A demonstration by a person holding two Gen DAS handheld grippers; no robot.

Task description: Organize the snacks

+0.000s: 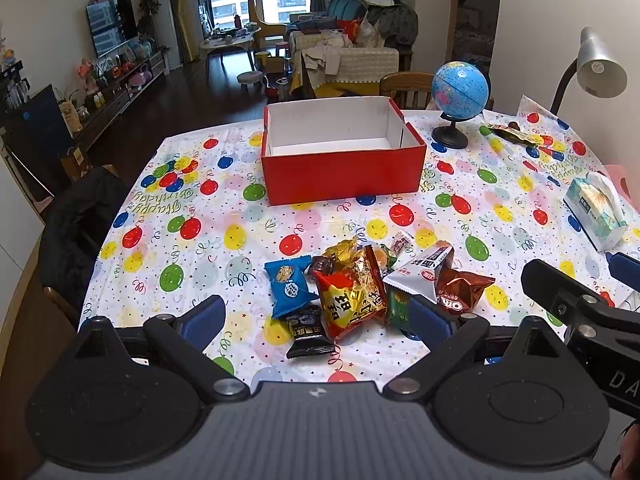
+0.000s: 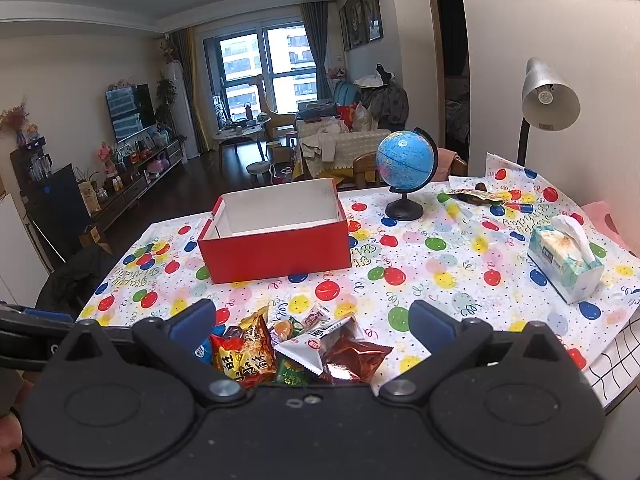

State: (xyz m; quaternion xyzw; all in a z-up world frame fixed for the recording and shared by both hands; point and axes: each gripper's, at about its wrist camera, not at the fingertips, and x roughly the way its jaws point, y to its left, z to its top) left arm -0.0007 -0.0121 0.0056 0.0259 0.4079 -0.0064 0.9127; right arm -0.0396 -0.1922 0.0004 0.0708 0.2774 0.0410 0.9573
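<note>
Two grippers over one table, both tilted down at a heap of snacks. Largest first: table (image 1: 132,280) under balloon-print birthday cloth, dark chair with black jacket (image 1: 80,232) at its left edge. Red box (image 1: 344,172), white inside, nothing in it, open top, far side of table centre, well apart from the heap. Left gripper (image 1: 320,320) low in its own view, jaws spread wide, nothing pinched; blue pads either side of the heap, right-hand pad overlapping the green packet's edge in view, contact not clear. Right gripper (image 2: 312,328) likewise spread wide, holding nothing, heap between and below its pads; also seen at right edge of left wrist view. Blue globe (image 1: 460,90) on black stand, just right of box's far corner. Desk lamp (image 1: 600,68), silver shade, far right. Tissue pack (image 1: 596,208) near right table edge. Snack heap (image 1: 360,284), near edge of table, centre: red-gold bag (image 1: 352,300) in the middle, blue packet (image 1: 290,284) touching it at left, black packet (image 1: 310,332) below that, white triangular packet (image 1: 420,276) and brown foil Oreo packet (image 1: 460,290) at right, green packet (image 1: 398,308) tucked under. Smaller wrappers behind, print too small to read. Stray wrappers (image 1: 516,134) far right, beyond globe.
</note>
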